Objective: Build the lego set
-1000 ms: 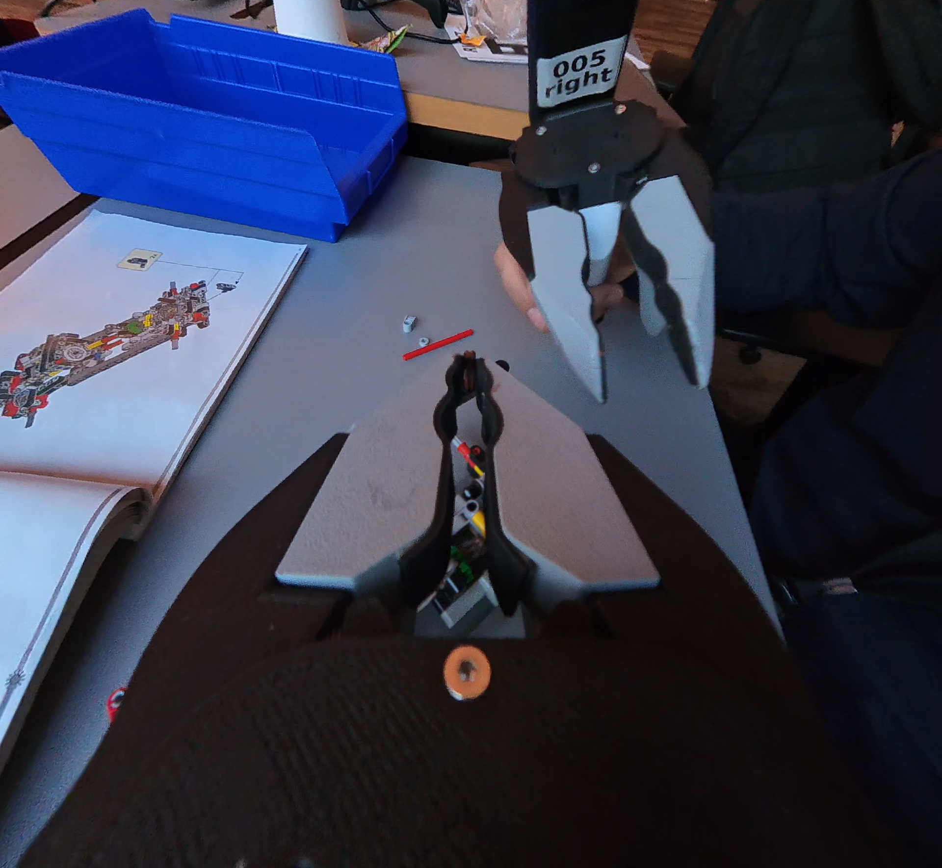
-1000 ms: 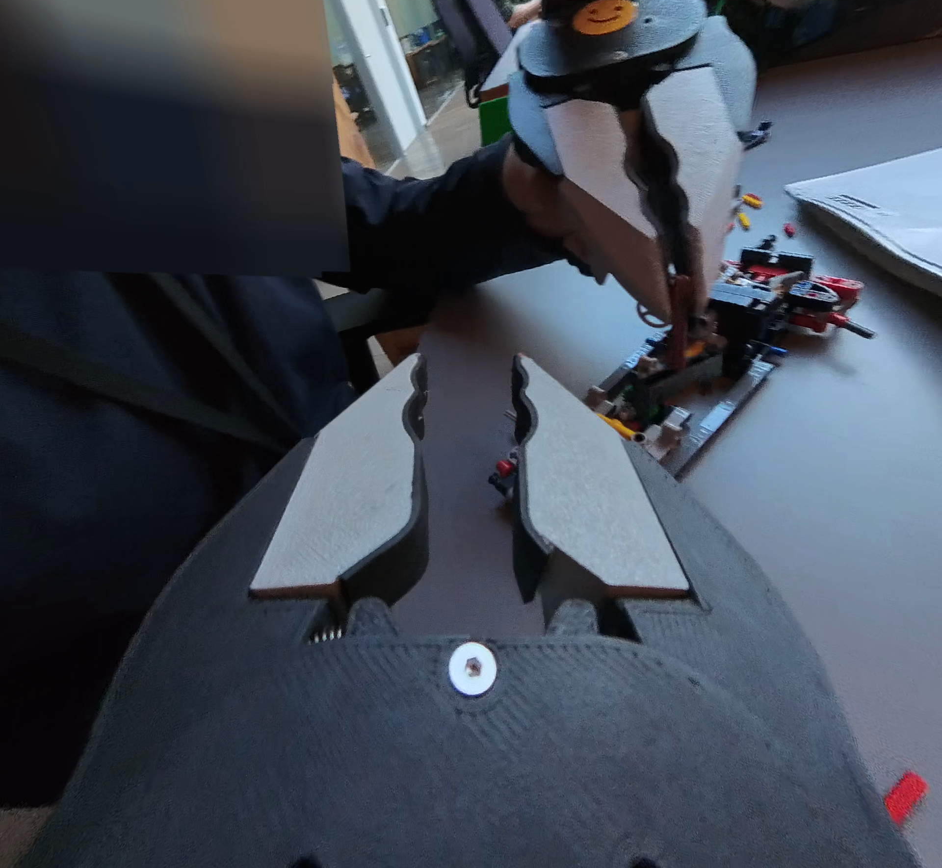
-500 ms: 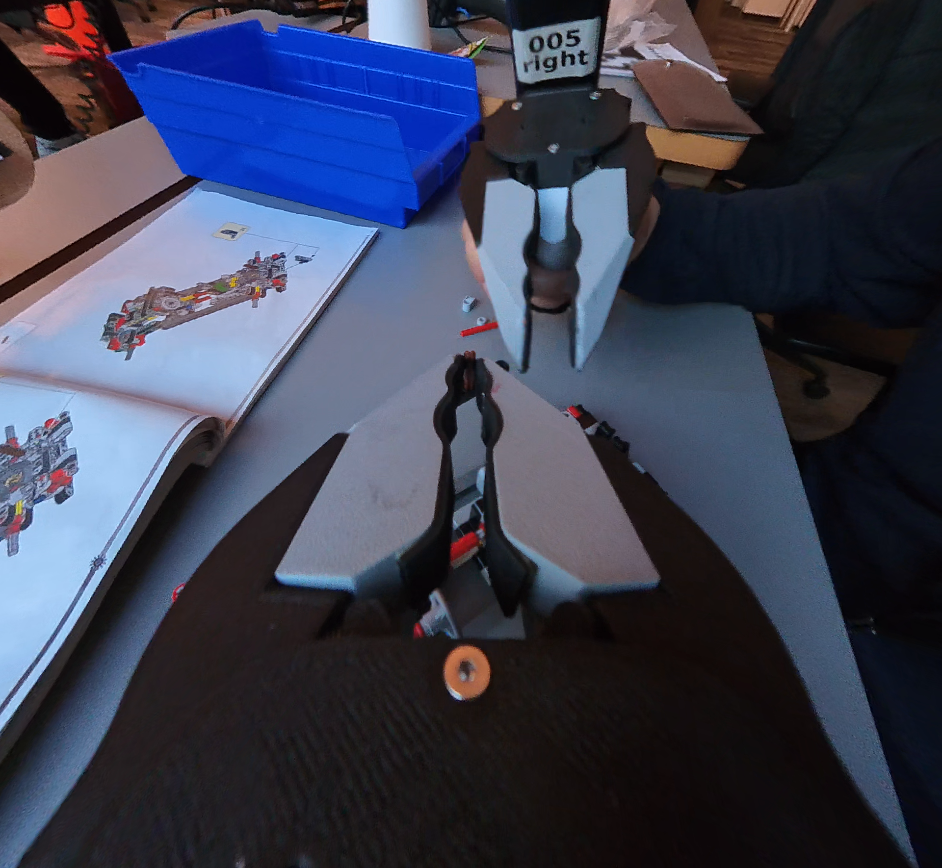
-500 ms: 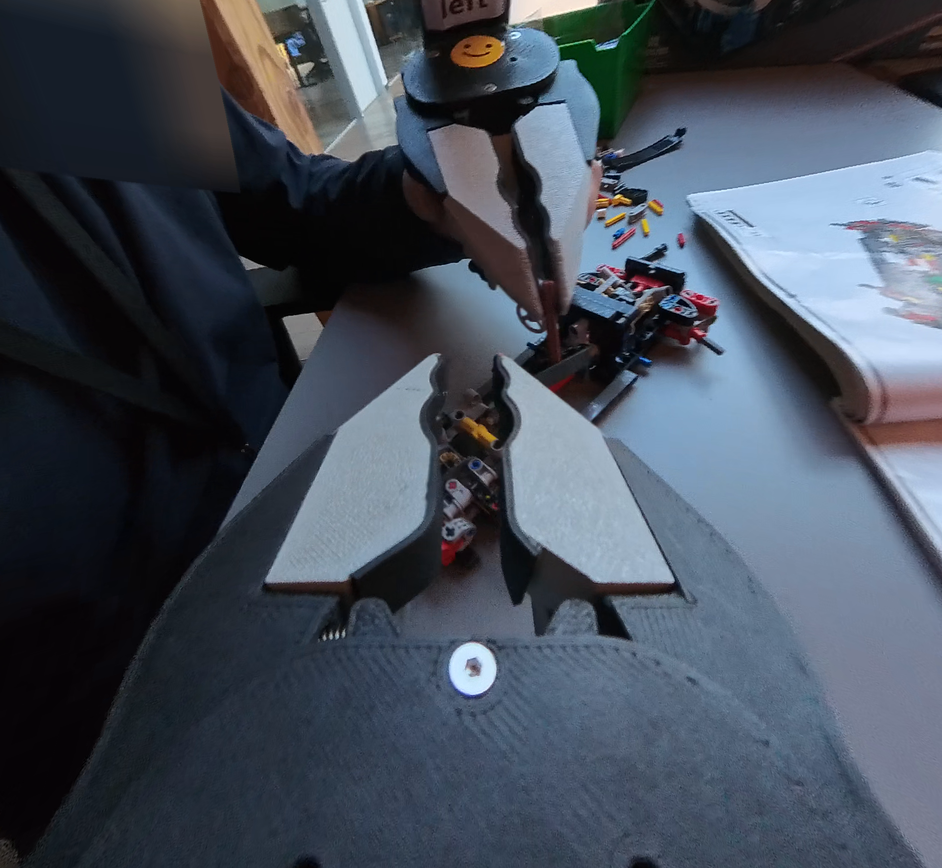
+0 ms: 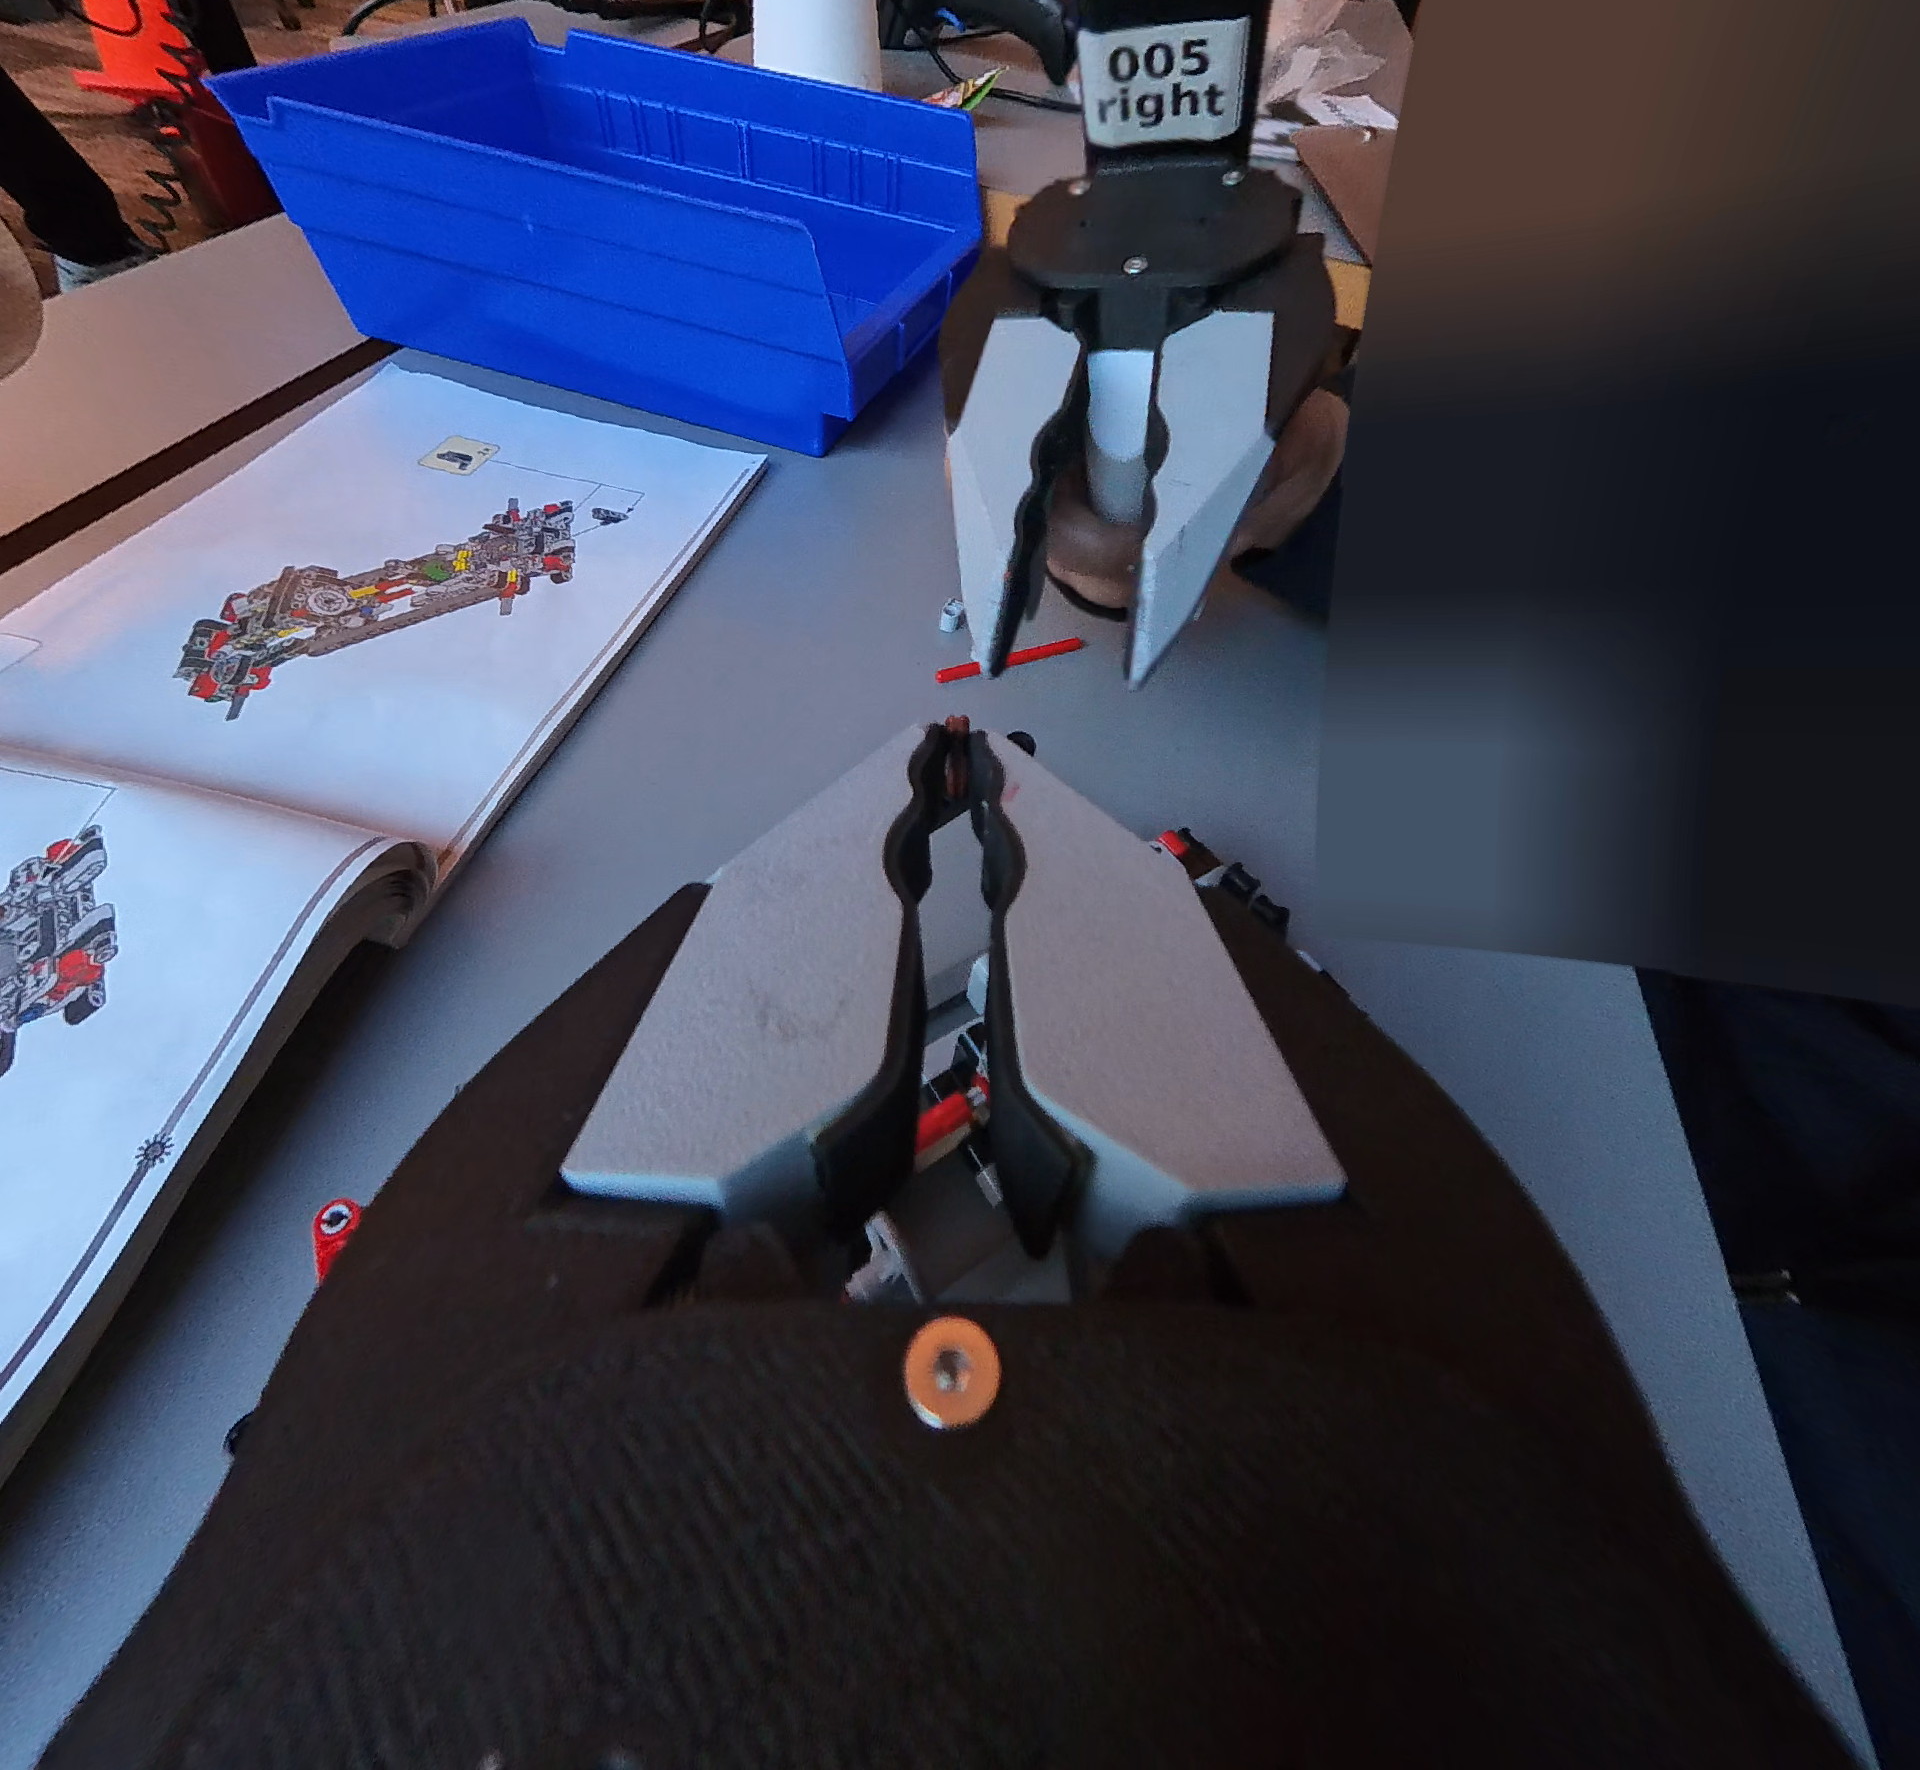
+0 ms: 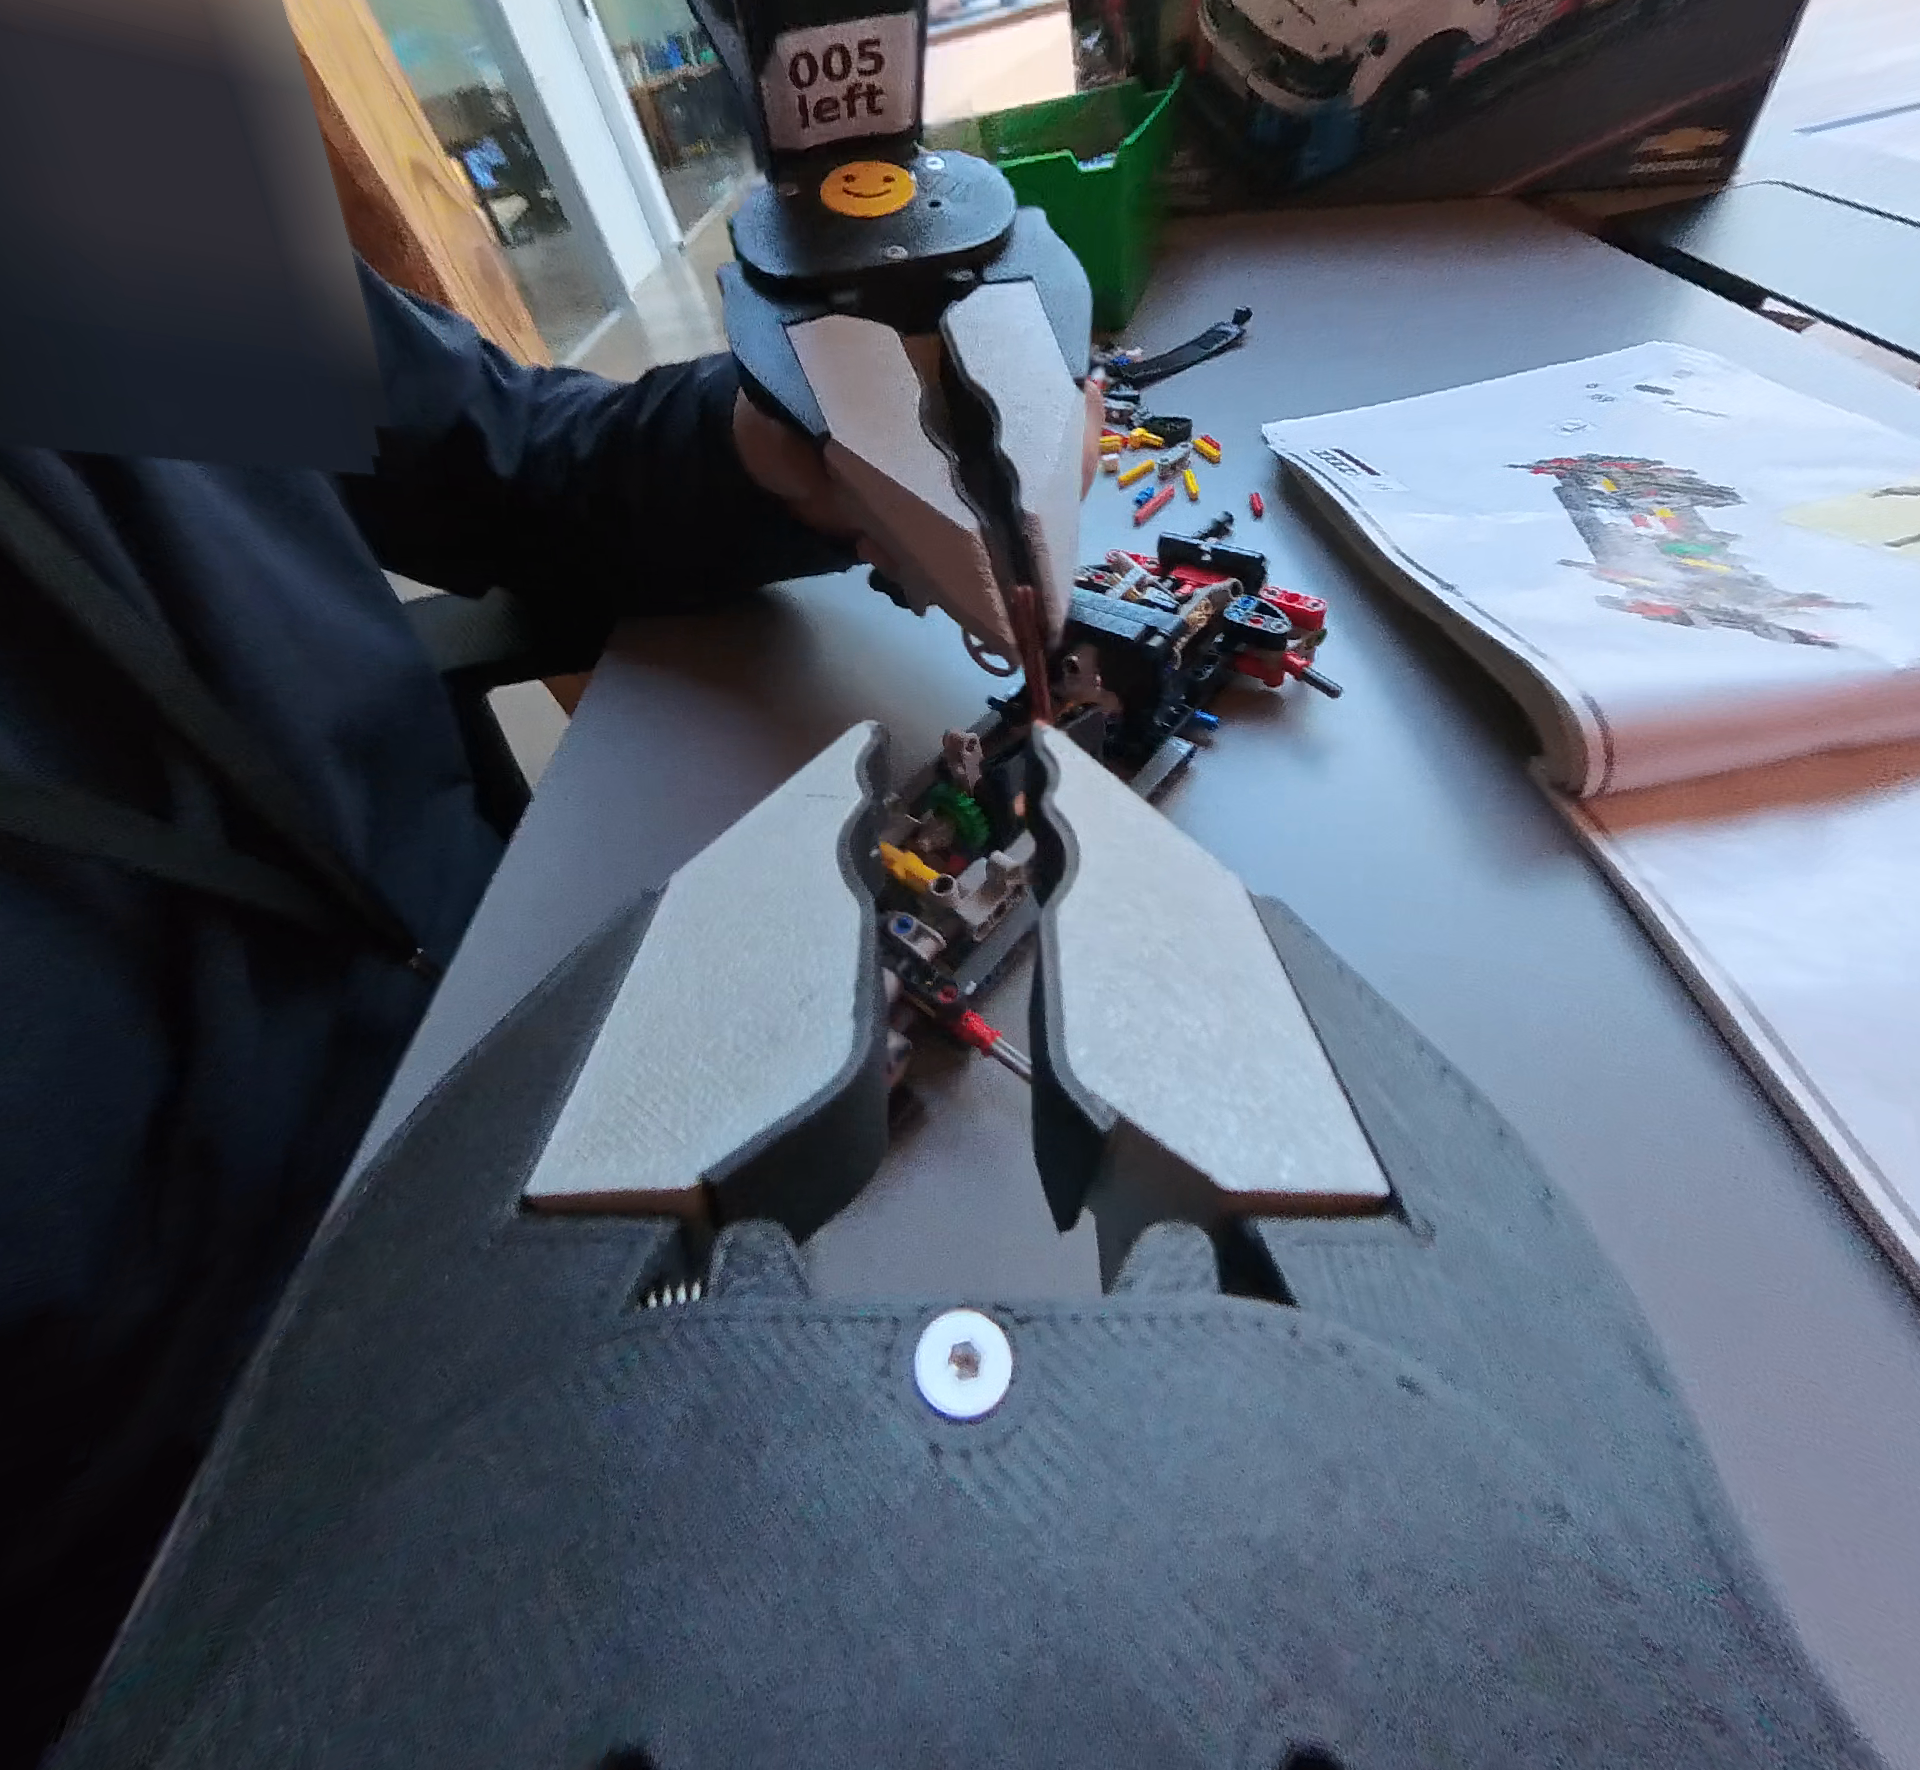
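- Dark-red axle [image 6: 1039, 650] pinched upright at the tip of the left tool [image 5: 954, 752], pads pressed on it, just above the brick chassis [image 6: 1174, 619] on the grey surface [image 6: 1455, 941].
- Right tool [image 6: 956, 754] spread, straddling the chassis near end, no grip visible.
- Judgement: steady the chassis, lower the axle straight.

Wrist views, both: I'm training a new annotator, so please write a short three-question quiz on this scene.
1. True or false: the left claw is open.
2. The bin behind the booklet is: A red, B blue, C yellow.
3. Fill in: the loose red rod on the table lies by the ___ claw's fingertips.

Key: 1 false, it is shut on a dark-red axle; 2 B; 3 right.
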